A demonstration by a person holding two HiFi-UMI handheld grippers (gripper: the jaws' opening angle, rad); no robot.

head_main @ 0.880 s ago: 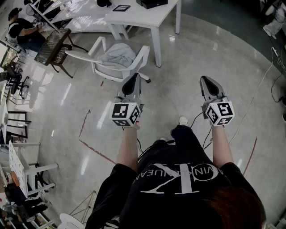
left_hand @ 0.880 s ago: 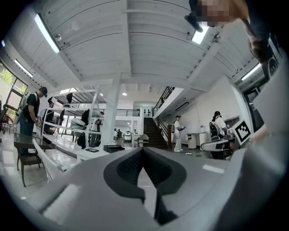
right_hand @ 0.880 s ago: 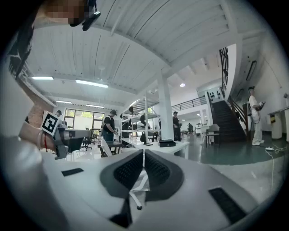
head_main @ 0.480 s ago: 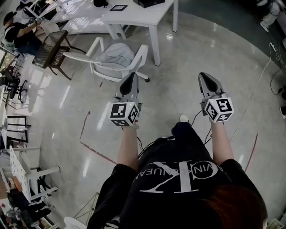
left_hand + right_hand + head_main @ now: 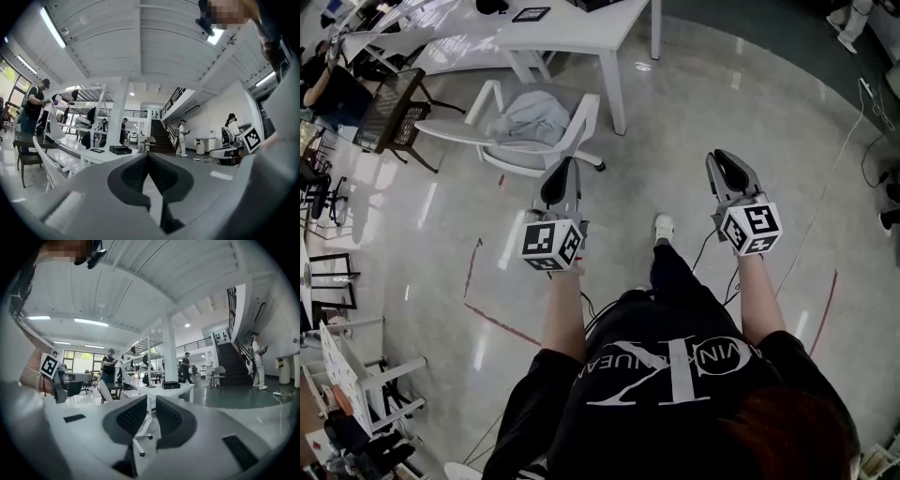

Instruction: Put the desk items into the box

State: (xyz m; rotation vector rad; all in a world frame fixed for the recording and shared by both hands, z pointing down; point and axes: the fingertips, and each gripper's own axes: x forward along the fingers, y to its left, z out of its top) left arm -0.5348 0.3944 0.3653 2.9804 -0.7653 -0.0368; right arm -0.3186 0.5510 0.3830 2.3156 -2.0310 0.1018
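I hold both grippers out in front at waist height over a polished floor, and neither carries anything. My left gripper (image 5: pixel 559 169) (image 5: pixel 148 157) has its pads touching at the tips. The pads of my right gripper (image 5: pixel 717 159) (image 5: pixel 150 401) stand a narrow gap apart, with floor and a chair leg showing through it. Ahead stands a white table (image 5: pixel 581 33) (image 5: pixel 164 392). On it lie a black box (image 5: pixel 121 150) (image 5: pixel 171 385) and a flat dark tablet-like item (image 5: pixel 531 14) (image 5: pixel 97 150). Both grippers are well short of the table.
A white swivel chair (image 5: pixel 572 127) with a grey garment (image 5: pixel 534 114) on it stands between me and the table. A brown mesh chair (image 5: pixel 389 108) is at the left. Cables (image 5: pixel 862 122) run over the floor at the right, red tape lines (image 5: pixel 478 272) at the left. People stand farther off.
The person has stepped forward, one foot swinging ahead. Both grippers have shifted slightly left and up in the head view. Their jaws look unchanged.
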